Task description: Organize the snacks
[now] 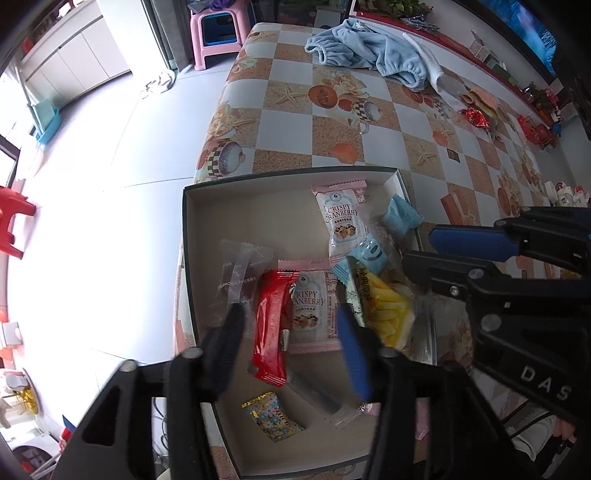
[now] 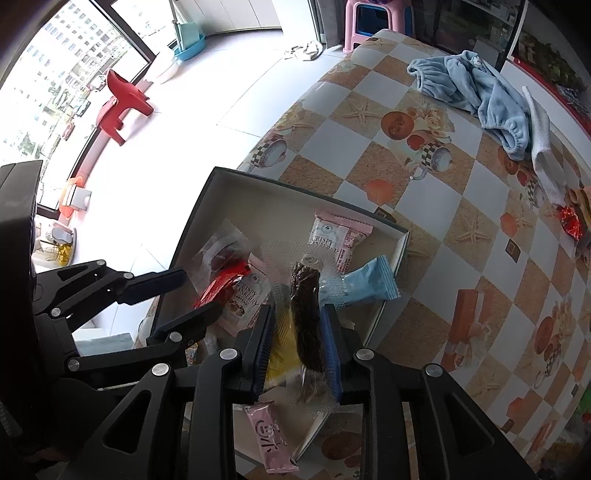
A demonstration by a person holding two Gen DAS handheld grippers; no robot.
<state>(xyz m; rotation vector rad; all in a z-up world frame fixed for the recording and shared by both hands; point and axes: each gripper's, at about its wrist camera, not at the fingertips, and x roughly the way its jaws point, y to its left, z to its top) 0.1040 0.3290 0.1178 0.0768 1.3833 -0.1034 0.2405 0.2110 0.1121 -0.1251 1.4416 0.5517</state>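
Note:
An open cardboard box (image 1: 207, 221) on the checked tablecloth holds several snack packets. My left gripper (image 1: 290, 314) hangs open above a red packet (image 1: 269, 332) and a Crispy Cranberry packet (image 1: 314, 314), both lying on the box floor between its fingers. My right gripper (image 2: 298, 312) is shut on a dark brown bar in a clear wrapper (image 2: 306, 325), held upright over the box (image 2: 207, 206). Below it lie a yellow packet (image 2: 280, 354) and a light blue packet (image 2: 369, 282). A pink stick packet (image 2: 273, 439) lies near the box's close edge.
A blue fleece cloth (image 1: 369, 48) and a white towel (image 1: 432, 66) lie at the table's far end, with a red wrapped candy (image 1: 476, 116) to their right. The table edge drops to the floor left of the box. A pink stool (image 1: 218, 33) and a red stool (image 1: 11, 221) stand on the floor.

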